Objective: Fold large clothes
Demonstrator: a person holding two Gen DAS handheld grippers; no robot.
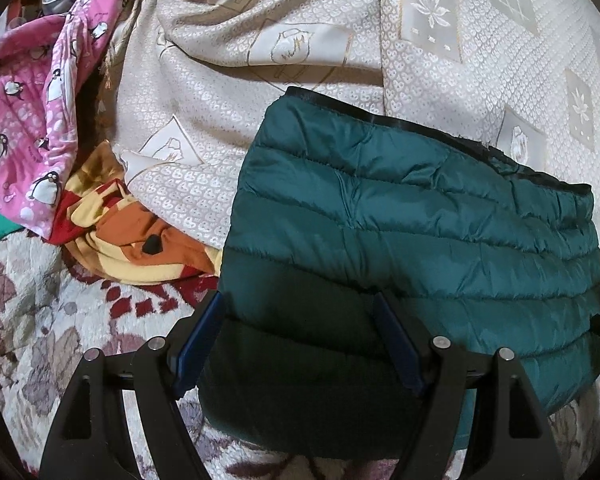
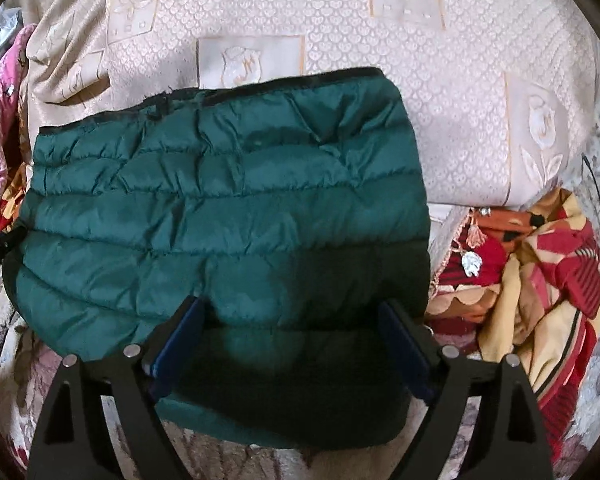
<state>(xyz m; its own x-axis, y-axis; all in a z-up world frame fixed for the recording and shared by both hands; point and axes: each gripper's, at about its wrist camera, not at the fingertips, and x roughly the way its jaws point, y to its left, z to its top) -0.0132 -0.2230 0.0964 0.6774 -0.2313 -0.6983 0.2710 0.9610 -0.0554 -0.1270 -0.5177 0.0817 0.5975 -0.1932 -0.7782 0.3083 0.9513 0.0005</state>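
A dark green quilted puffer jacket (image 1: 400, 220) (image 2: 220, 208) lies folded into a flat rectangle on the bed, its black-trimmed edge on the far side. My left gripper (image 1: 300, 308) hovers over the jacket's near left part, its blue pads (image 1: 198, 344) standing wide apart and not squeezing the fabric. My right gripper (image 2: 290, 310) is over the near right part, jaws also wide, with the jacket lying flat beneath them. Neither one holds any cloth. A black bit of each gripper shows at the edge of the other's view.
A beige patterned bedspread (image 1: 300, 40) lies bunched behind the jacket. Pink penguin-print cloth (image 1: 32, 120) and an orange-red-yellow cloth (image 1: 132, 232) are piled to the left. A similar red-yellow cloth (image 2: 540, 280) lies on the right. A floral blanket (image 1: 40, 312) covers the near side.
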